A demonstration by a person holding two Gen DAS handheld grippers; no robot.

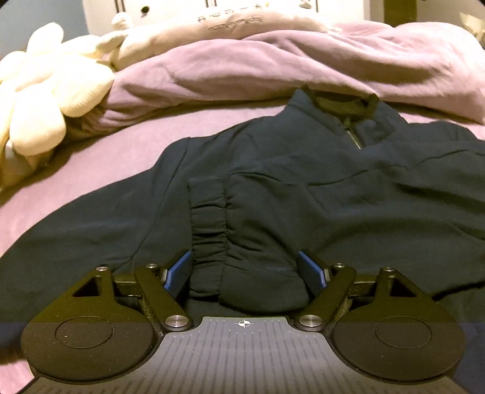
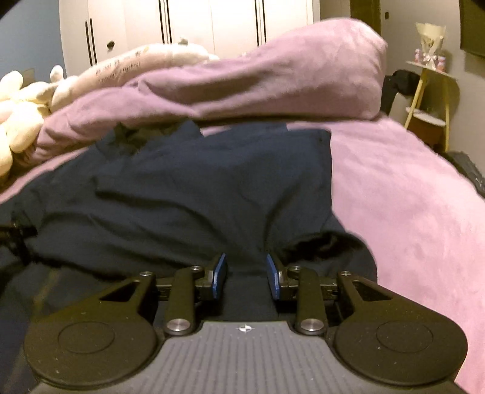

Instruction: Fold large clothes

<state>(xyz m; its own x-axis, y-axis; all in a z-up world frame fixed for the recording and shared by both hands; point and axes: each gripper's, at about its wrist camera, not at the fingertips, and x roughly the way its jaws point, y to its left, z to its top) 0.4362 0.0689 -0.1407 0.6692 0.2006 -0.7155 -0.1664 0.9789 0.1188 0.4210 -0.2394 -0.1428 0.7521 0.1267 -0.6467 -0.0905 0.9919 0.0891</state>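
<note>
A dark navy jacket (image 1: 303,188) lies spread on a pink bed, its zipped collar (image 1: 348,121) towards the far side. One sleeve is folded across the body, and its gathered elastic cuff (image 1: 209,230) lies between the blue pads of my left gripper (image 1: 245,269). That gripper stands wide open, with its pads beside the cuff and not pressing on it. In the right wrist view the jacket (image 2: 197,188) tents up towards my right gripper (image 2: 246,272), which is shut on a bunch of its fabric near the right edge.
A heaped pink duvet (image 1: 242,66) lies just behind the collar. Cream plush toys (image 1: 45,91) sit at the far left. Pink sheet (image 2: 394,197) shows to the right of the jacket. A small side table (image 2: 430,91) stands past the bed's right edge, and white wardrobe doors (image 2: 188,24) are behind.
</note>
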